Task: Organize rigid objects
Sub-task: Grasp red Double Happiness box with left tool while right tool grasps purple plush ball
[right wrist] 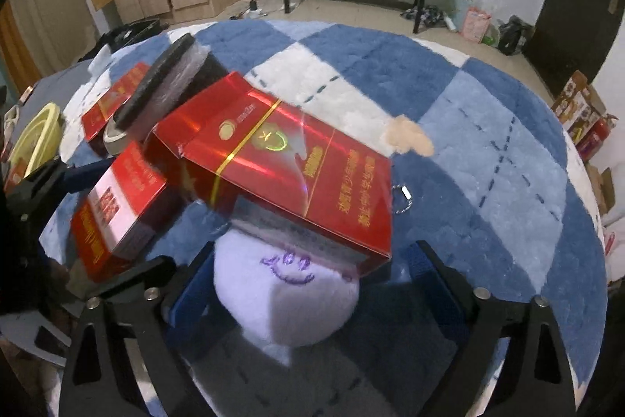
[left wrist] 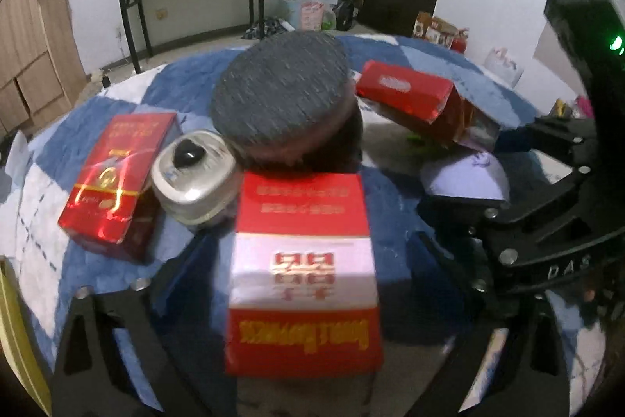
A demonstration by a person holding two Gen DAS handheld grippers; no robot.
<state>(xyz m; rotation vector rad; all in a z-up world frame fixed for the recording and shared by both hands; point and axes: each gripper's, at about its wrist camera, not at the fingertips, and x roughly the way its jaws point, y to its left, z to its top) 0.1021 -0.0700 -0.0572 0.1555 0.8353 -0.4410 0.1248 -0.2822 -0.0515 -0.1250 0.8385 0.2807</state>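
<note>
Both grippers tilt steeply down toward a blue-and-white checked rug [right wrist: 488, 127] where the objects are clustered. In the left wrist view the left gripper [left wrist: 304, 299] fills the lower frame with its fingers spread wide to either side of a red-and-white box [left wrist: 302, 272]; the fingers flank it but do not visibly press on it. That box sits at lower centre, its long axis running away from the camera toward the upper frame, its print upside down. Just beyond it lies a dark round lid [left wrist: 281, 96], tilted, and to its left a silver tin [left wrist: 193, 182] and a red box [left wrist: 117, 178] lying flat, long axis toward the upper right. The right gripper [right wrist: 308, 284] also stands spread, straddling a white plush toy [right wrist: 289, 296] at lower centre without clamping it. A long red carton [right wrist: 289, 163] rests tilted on the toy's top, its long axis running from upper left to lower right.
</note>
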